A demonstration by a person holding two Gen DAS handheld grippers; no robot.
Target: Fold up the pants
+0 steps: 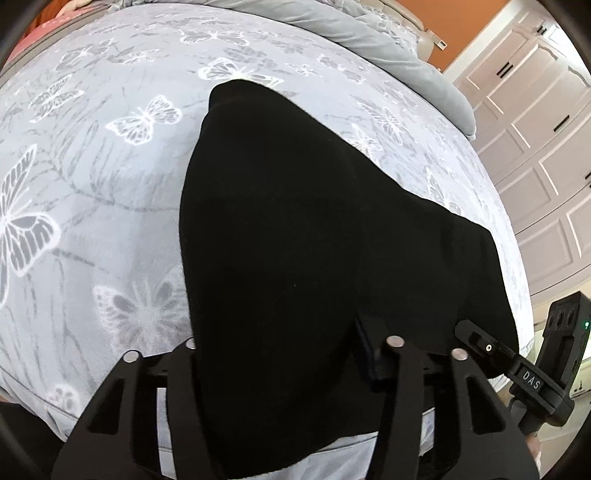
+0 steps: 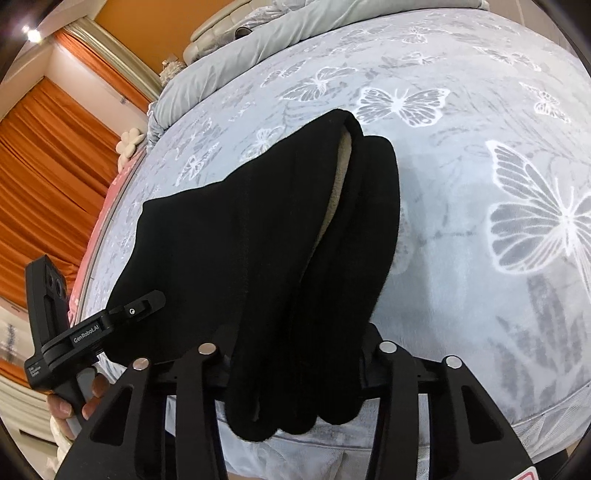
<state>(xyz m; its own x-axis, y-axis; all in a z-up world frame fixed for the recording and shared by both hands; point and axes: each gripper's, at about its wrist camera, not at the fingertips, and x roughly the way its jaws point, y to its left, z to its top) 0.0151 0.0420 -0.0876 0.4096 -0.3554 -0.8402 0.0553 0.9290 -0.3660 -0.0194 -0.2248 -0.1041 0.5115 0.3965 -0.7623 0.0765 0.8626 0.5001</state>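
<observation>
Slippage threatened: both grippers, left (image 1: 284, 363) and right (image 2: 295, 369), were clamped on the near edge of the pants (image 1: 314, 229), which ran toward 12 o'clock across the bed (image 1: 110, 206), and thick layers could pull free.

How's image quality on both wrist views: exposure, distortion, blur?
Left wrist: strong fisheye bends the bed into a dome; the black pants are crushed to a featureless patch; the white cabinets run bright; no motion blur. Right wrist: same barrel warp, but pant folds stay readable; ceiling light flares top left; butterfly print is sharp.
</observation>
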